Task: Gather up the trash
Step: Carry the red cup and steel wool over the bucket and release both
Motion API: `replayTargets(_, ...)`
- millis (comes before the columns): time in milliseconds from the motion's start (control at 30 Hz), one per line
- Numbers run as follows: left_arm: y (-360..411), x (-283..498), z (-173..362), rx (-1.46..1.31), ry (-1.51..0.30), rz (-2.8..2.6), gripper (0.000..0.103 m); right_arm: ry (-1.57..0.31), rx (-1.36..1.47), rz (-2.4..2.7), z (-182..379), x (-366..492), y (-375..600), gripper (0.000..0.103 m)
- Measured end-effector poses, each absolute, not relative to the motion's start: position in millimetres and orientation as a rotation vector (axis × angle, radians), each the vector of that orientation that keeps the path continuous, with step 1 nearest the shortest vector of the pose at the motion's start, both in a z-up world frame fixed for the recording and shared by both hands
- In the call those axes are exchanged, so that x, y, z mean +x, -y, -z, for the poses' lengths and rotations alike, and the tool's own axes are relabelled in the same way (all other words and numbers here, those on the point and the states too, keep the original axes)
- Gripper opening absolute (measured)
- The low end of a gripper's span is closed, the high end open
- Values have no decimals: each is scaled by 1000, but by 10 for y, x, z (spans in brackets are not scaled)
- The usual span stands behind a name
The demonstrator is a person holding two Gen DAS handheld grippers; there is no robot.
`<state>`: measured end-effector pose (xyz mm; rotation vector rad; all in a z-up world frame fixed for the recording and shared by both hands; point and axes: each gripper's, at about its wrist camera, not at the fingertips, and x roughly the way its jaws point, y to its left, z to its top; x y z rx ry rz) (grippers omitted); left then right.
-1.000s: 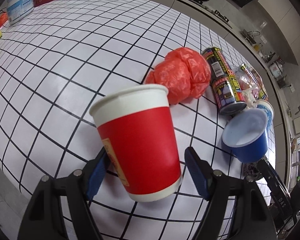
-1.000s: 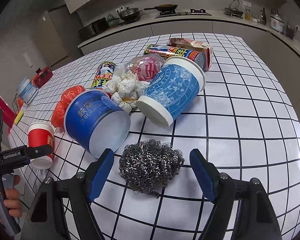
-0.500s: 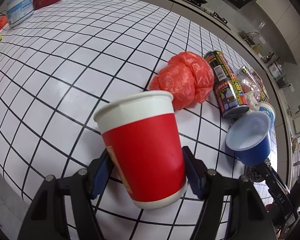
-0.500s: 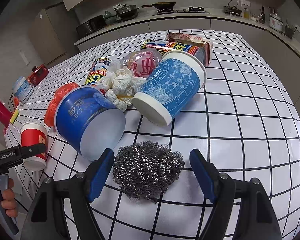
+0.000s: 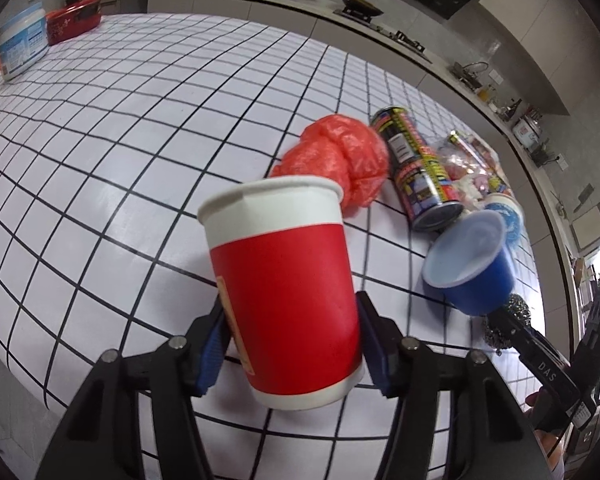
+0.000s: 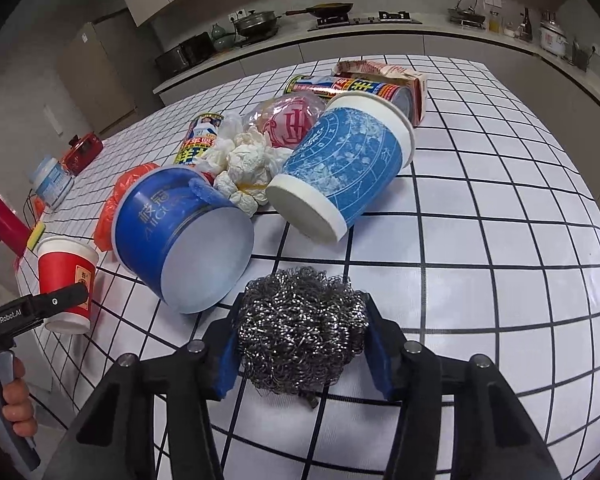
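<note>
Though gripped, red cup [image 5: 288, 292] undented.

Setting: home kitchen. Grey countertop [image 6: 440, 38] along the far wall carries a gas hob [image 6: 364, 20] with a dark frying pan [image 6: 326, 9], a lidded steel pot [image 6: 258, 20], a metal kettle [image 6: 466, 10] and a white rice cooker [image 6: 552, 40]. Foreground: table under white black-gridded cloth [image 6: 500, 200].

Both jaws are closing: left hand-held gripper [image 5: 292, 344] onto the red cup [image 5: 284, 292], right hand-held gripper [image 6: 302, 344] onto the steel scourer [image 6: 300, 324].
</note>
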<state>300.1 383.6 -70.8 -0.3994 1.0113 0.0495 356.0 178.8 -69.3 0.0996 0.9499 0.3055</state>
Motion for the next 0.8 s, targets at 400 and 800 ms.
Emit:
replayTargets(400,-2903,3048,29,-290,-892,298,59,-822,231,-72,256,3103,-854,55)
replayTargets(800,-413,3328,291,-151,-1031,657,59,-830,399,302,478,2602,1606,55)
